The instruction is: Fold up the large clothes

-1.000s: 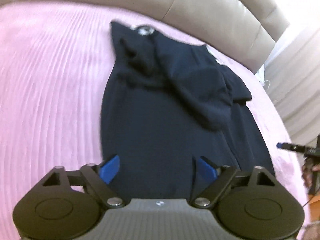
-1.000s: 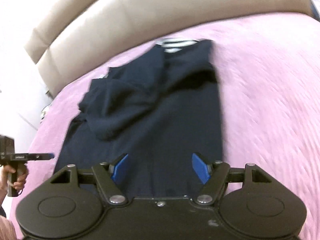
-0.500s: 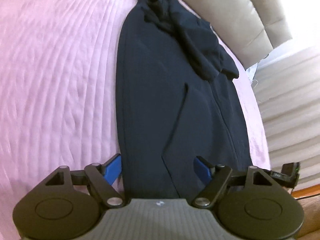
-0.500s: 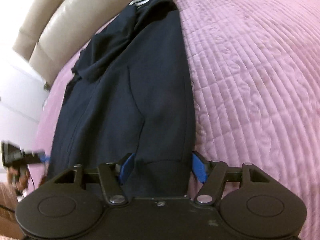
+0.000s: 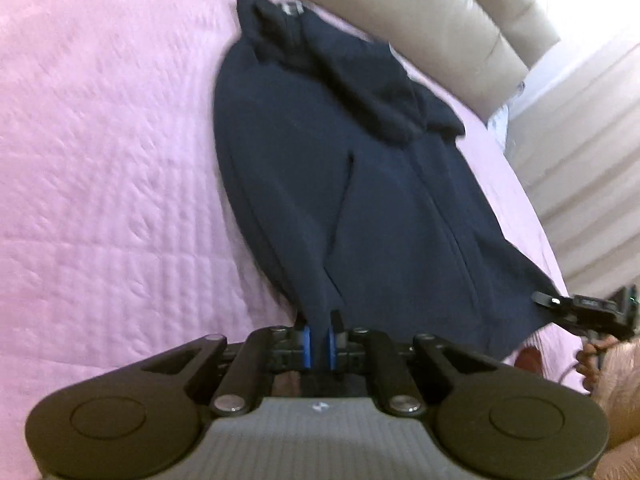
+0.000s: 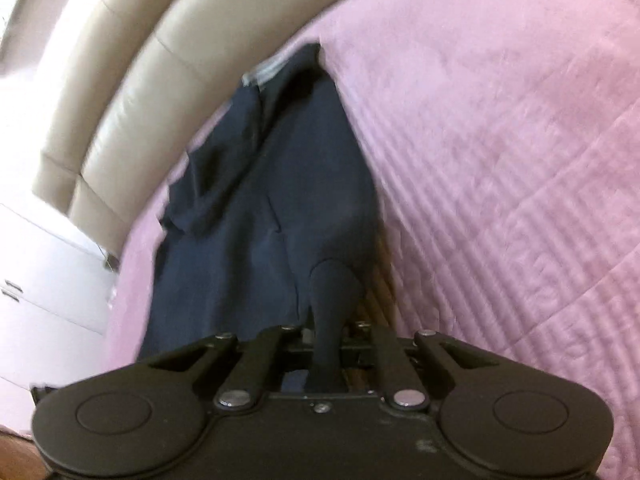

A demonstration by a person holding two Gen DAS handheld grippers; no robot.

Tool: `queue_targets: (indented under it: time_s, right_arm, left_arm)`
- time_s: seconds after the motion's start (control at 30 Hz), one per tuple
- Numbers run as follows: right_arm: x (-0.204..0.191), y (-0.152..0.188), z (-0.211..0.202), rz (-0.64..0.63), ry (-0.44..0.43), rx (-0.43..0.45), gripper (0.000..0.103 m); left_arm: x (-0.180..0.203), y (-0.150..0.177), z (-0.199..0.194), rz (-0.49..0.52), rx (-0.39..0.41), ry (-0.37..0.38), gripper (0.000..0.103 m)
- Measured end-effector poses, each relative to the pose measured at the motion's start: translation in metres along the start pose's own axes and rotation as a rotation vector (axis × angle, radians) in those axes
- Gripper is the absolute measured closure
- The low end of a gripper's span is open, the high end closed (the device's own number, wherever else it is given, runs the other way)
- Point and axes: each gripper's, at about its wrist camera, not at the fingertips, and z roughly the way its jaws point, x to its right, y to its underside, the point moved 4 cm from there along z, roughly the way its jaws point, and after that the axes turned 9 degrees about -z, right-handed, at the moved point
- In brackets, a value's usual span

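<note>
My left claw (image 5: 318, 342) is clamped on the near hem of the long navy-blue fabric garment (image 5: 360, 184), and my right claw (image 6: 326, 340) pinches the hem's other corner. The garment lies lengthwise on the bed's pink quilted bedspread (image 5: 100, 168), its collar near the beige padded leather headboard (image 6: 132, 92).

The garment (image 5: 360, 184) lies lengthwise on the bed (image 5: 100, 152), its collar end at the far side against the headboard (image 5: 440, 12). A sleeve is folded across its upper part. The left gripper (image 5: 318, 342) holds the near hem at the garment's left corner; the right gripper (image 6: 326, 336) holds the near hem at its right corner. Beyond the bed's left edge, beside the headboard, stands a cabinet (image 6: 44, 280).
</note>
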Motion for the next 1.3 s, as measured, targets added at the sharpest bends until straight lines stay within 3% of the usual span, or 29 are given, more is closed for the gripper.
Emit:
queue_targets:
  time_s: [0.3,0.63,0.83,0.93,1.1,1.3]
  right_arm:
    - [-0.030,-0.025,-0.026,0.009,-0.101,0.057,0.097]
    - [-0.071,-0.130,-0.020,-0.001,-0.178,0.210,0.097]
    - [-0.093,-0.219,0.022,0.019,-0.221,0.304,0.097]
    - [-0.099,-0.263,0.056,0.038,-0.207,0.320,0.097]
    - [-0.104,-0.322,0.128,0.033,-0.134,0.285,0.097]
    - [-0.088,-0.351,0.211,0.022,-0.042,0.217,0.097]
  left_arm:
    - [0.007,-0.018,-0.034,-0.069,0.083,0.097,0.094]
    - [0.065,-0.100,-0.069,0.048,0.233,0.147,0.094]
    - [0.092,-0.186,-0.060,0.041,0.357,0.160,0.094]
    - [0.092,-0.235,-0.040,-0.026,0.380,0.155,0.094]
    - [0.081,-0.301,0.001,-0.038,0.402,0.114,0.094]
    - [0.042,-0.344,0.069,-0.163,0.355,0.075,0.094]
